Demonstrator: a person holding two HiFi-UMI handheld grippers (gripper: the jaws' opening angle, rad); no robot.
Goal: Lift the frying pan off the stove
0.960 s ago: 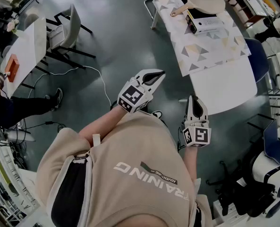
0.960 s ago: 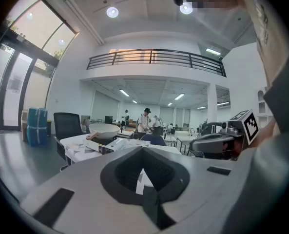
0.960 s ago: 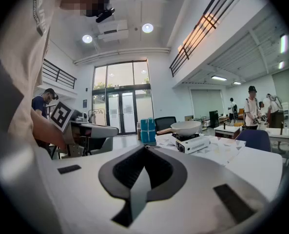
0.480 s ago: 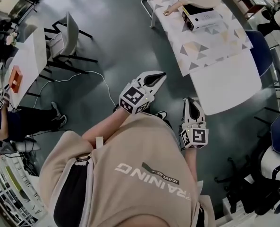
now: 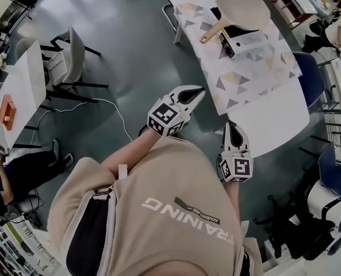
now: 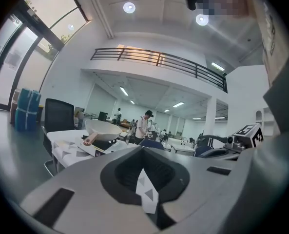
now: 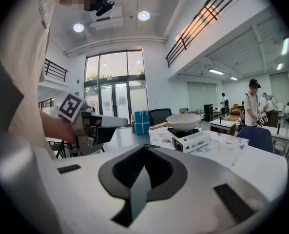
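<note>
A cream frying pan [image 5: 243,7] with a wooden handle [image 5: 211,32] sits on a white portable stove [image 5: 243,39], on a table with a triangle-patterned cloth [image 5: 256,68] ahead of me. Both grippers are held close to my chest, well short of that table. My left gripper [image 5: 200,89] is shut and empty, pointing toward the table. To its right, the right gripper [image 5: 232,123] is also shut with nothing in it. The left gripper view shows the pan [image 6: 103,129] far off beyond the closed left gripper [image 6: 143,151]. In the right gripper view the pan [image 7: 183,121] and stove [image 7: 192,139] stand beyond the right gripper [image 7: 145,147].
A grey chair [image 5: 72,56] and a white table [image 5: 20,88] with an orange object [image 5: 8,111] are at the left, where a seated person's leg [image 5: 26,171] shows. A cable [image 5: 115,111] lies on the floor. A blue chair [image 5: 311,73] stands right of the pan's table.
The table with the pan and stove has slid down and left in the head view, nearer to me. Both grippers stay shut in front of my chest.
</note>
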